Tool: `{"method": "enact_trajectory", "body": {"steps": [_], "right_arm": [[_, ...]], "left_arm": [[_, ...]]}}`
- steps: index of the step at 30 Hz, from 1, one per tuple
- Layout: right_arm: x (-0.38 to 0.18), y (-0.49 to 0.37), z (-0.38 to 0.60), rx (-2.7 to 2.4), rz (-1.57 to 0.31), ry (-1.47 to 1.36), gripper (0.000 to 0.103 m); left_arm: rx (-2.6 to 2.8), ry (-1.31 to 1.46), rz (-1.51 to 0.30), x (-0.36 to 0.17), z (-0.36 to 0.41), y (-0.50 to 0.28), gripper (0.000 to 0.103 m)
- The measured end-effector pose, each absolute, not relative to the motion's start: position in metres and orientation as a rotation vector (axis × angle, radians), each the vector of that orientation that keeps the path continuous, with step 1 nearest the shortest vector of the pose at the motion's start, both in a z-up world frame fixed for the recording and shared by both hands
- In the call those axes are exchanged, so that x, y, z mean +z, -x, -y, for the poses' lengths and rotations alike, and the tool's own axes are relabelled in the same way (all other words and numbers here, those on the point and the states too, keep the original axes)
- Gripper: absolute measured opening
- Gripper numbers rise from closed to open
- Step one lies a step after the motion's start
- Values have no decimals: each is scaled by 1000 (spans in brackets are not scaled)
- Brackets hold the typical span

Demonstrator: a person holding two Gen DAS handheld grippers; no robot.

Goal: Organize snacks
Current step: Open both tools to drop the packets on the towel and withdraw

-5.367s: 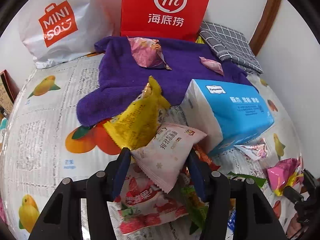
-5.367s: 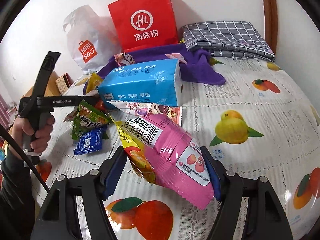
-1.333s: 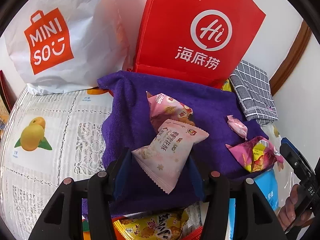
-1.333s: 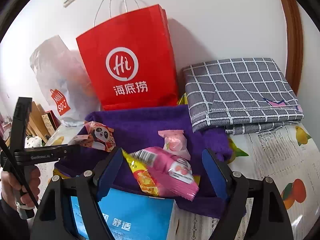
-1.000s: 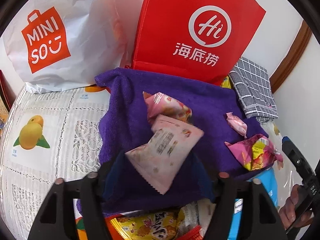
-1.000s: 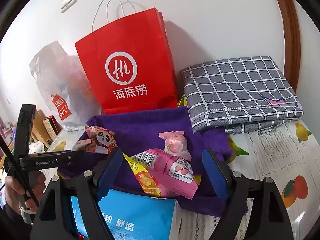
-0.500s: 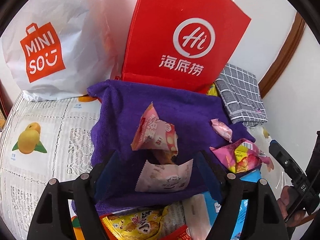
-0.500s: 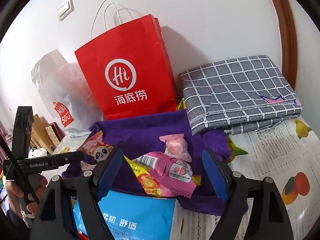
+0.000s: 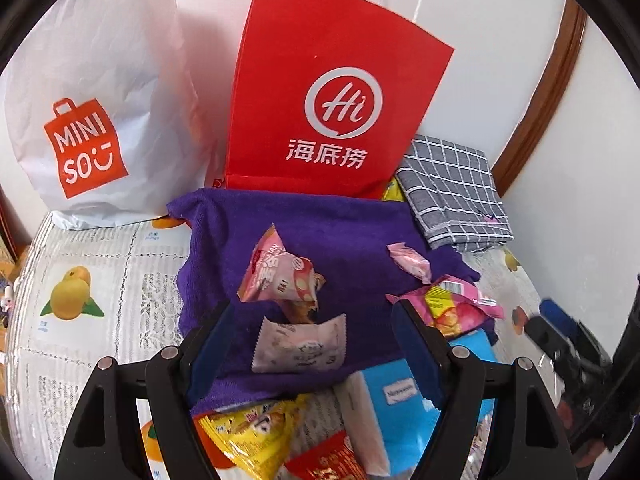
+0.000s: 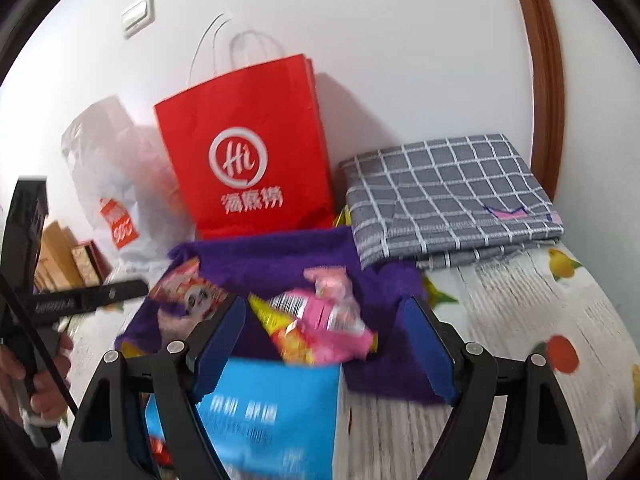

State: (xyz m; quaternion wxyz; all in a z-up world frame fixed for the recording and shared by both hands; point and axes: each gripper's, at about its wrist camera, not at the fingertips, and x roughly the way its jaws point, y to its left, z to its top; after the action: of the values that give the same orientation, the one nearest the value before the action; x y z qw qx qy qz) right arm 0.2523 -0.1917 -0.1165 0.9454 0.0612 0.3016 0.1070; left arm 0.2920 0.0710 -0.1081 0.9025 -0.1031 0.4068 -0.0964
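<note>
Pale pink snack packet [image 9: 298, 342]: light, crinkly, slippery; lies on purple towel [image 9: 352, 224]; grasp by crimped edge. Left gripper [image 9: 310, 344], right gripper [image 10: 322, 336]: fingers released, empty.

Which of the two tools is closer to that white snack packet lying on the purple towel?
Left. The left tool frames the white snack packet between its open fingers; the right tool sits off to its side, over the pink-and-yellow packet.
</note>
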Motion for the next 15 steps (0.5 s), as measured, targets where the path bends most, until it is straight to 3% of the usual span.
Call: {"method": "enact_trajectory", "body": {"steps": [15], "right_arm": [[-134,-167,221,221,-741,-195,81]], "left_arm": [[-128,179,-873,-108,-90,-201,77]]}}
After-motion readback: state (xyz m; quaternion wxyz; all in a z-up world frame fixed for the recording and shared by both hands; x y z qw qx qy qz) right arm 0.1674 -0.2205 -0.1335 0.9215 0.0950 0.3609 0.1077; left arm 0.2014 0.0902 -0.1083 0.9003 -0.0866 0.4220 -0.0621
